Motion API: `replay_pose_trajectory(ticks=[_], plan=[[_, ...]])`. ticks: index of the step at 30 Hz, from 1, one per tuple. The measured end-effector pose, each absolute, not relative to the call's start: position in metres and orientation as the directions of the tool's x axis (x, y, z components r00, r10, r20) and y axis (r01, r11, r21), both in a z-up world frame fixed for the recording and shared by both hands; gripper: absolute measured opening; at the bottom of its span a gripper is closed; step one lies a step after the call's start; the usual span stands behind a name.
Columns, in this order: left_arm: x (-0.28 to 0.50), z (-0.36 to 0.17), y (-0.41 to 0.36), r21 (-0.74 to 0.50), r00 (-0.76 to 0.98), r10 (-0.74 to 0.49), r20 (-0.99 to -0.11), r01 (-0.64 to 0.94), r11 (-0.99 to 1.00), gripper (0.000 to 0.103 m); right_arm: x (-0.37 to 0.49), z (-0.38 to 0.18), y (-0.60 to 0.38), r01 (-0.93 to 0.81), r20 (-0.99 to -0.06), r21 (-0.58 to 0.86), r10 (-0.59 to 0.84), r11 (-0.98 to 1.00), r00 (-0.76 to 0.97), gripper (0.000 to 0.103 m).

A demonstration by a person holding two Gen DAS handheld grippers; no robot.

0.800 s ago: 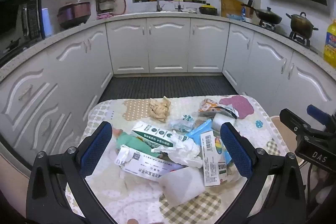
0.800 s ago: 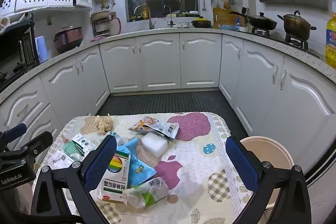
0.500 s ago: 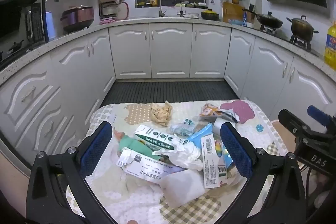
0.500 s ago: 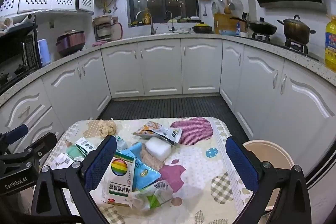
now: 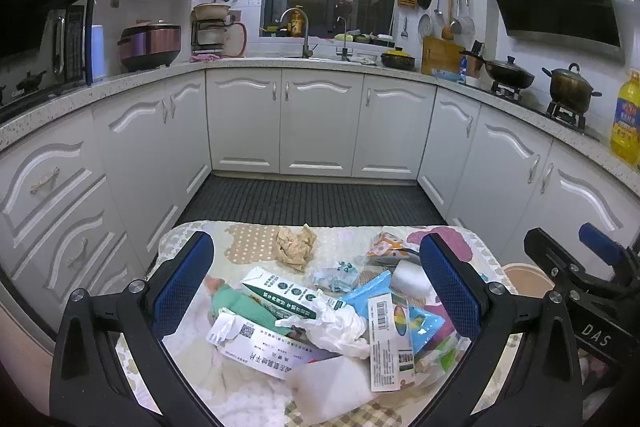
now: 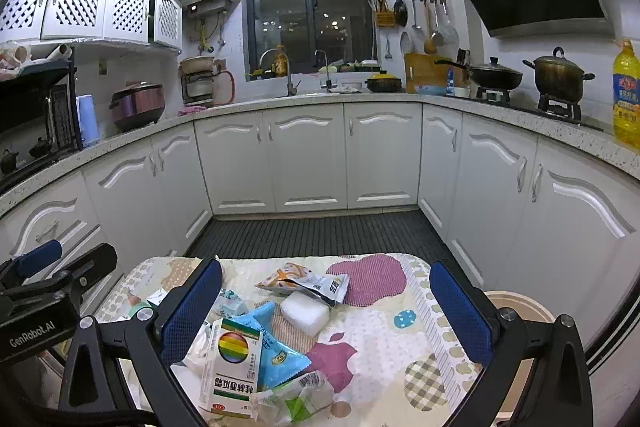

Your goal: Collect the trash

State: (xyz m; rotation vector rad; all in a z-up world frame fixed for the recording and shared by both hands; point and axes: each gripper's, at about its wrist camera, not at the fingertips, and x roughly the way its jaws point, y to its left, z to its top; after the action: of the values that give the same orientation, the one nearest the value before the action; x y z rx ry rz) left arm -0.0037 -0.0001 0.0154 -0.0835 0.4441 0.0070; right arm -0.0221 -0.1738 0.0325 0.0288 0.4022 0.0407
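A heap of trash lies on a small table with a patterned cloth [image 5: 256, 239]. It holds a green and white carton [image 5: 288, 293], a white crumpled tissue [image 5: 332, 327], a rainbow box [image 6: 232, 367], a blue wrapper [image 6: 276, 351], a white block [image 6: 305, 313], a snack bag [image 6: 304, 281] and a brown paper ball [image 5: 294, 247]. My left gripper [image 5: 316, 287] is open and empty above the heap. My right gripper [image 6: 326, 311] is open and empty above the table's right half. A beige bin [image 6: 516, 311] stands right of the table.
White kitchen cabinets [image 5: 316, 123] ring the dark floor mat [image 5: 308, 201] beyond the table. Pots [image 6: 558, 75] and an oil bottle [image 6: 626, 95] stand on the right counter. The other gripper's body shows at each view's edge [image 5: 592, 299].
Both grippers have risen and tilted up a little, so the table sits lower in both views. The trash has not moved. Both stay open.
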Motion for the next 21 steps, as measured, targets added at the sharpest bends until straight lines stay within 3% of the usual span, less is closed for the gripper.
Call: replay_pose_trajectory(ticks=[21], plan=[[-0.001,0.0125,-0.0017,-0.088,0.913,-0.016,-0.408,-0.022,0.996,0.102,-0.0203,0.0296,-0.1781,-0.026,-0.385,0.044,0.041,0.999,0.922,0.103]])
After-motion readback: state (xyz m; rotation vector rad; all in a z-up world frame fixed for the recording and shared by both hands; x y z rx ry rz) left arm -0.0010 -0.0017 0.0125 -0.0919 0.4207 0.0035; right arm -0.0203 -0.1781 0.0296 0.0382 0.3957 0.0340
